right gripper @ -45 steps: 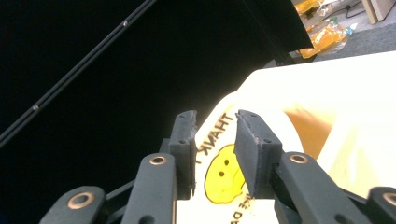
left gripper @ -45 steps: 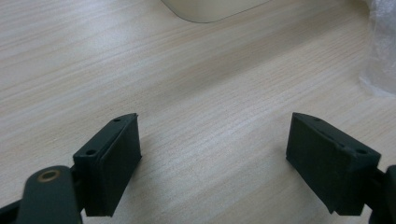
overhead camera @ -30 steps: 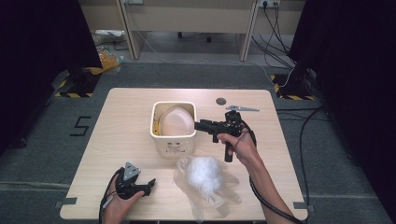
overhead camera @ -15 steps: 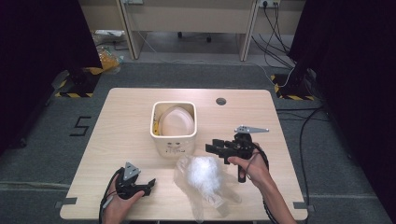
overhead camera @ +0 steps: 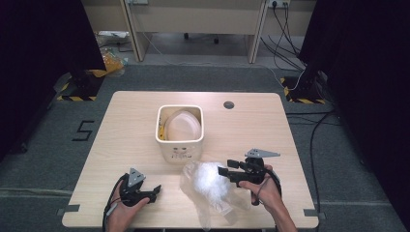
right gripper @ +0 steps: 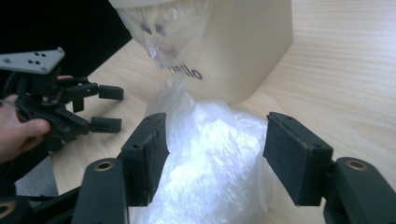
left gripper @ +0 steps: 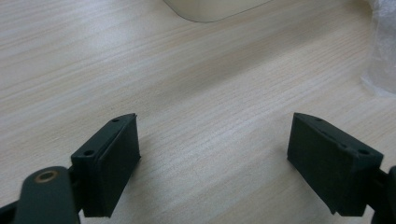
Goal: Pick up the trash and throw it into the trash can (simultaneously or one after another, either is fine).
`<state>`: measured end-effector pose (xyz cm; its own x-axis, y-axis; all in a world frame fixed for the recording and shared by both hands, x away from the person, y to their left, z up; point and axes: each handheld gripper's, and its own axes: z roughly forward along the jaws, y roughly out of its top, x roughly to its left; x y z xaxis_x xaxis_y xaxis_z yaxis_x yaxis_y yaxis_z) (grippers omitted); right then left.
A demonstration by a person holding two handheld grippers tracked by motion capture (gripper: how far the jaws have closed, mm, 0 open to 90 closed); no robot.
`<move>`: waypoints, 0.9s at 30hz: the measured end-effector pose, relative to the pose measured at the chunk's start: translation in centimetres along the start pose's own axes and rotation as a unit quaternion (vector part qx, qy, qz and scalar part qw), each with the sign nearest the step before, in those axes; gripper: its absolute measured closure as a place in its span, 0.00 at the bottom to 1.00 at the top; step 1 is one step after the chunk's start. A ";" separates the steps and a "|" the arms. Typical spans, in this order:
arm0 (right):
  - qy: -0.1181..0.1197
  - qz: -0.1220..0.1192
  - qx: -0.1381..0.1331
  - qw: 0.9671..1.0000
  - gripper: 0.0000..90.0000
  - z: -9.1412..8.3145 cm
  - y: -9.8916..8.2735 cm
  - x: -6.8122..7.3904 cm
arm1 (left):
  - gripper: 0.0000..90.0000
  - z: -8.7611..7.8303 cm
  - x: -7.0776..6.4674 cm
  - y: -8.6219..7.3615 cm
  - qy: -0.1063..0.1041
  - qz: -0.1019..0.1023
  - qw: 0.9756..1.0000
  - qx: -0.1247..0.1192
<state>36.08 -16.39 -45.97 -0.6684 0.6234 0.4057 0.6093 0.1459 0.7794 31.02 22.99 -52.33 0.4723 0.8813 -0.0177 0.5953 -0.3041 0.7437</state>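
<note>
The right gripper [overhead camera: 223, 171] is held low over the table [overhead camera: 300, 145] with its jaws apart; they have just been widening. A crumpled clear plastic bag [right gripper: 210, 158] lies between and just ahead of them, though the pads [right gripper: 150, 154] do not press on it. From above, that bag [overhead camera: 208, 186] sits directly off the gripper's tips, toward the person's left.

Beyond the bag, on its far side from the person, stands a cream square bin [overhead camera: 180, 129] with a pale rounded thing inside; in the right gripper view its printed wall [right gripper: 243, 46] rises right behind the plastic, which looks to be touching it.

The left gripper [overhead camera: 153, 191] rests on the near edge of the table, well apart from the bag, with its jaws spread wide and only bare wood [left gripper: 201, 93] between them. The bin's base [left gripper: 210, 9] lies ahead of it, and the bag's edge [left gripper: 380, 51] is off to its right.
</note>
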 end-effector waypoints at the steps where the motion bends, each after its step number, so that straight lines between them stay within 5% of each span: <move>1: -0.006 -0.005 0.001 1.000 0.42 0.0 -0.2 0.1 | 0.18 0.0 0.0 0.0 0.000 0.000 1.000 0.000; 12: -0.028 -0.020 0.029 0.999 0.36 0.5 -2.4 0.5 | 0.18 0.0 0.0 0.0 0.001 0.000 1.000 0.001; 20: -0.017 -0.011 0.031 0.999 0.73 0.5 -3.2 -0.2 | 0.18 0.0 0.0 0.0 0.000 0.000 1.000 0.000; 27: -0.013 -0.032 0.014 0.999 0.91 -0.8 -2.3 0.4 | 0.18 0.0 0.0 0.0 0.000 0.000 1.000 0.000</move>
<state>34.06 -17.14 -47.22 -0.6960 0.6312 0.3423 0.5772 0.2082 0.7896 31.01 22.98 -52.33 0.4712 0.8819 -0.0177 0.5959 -0.3034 0.7435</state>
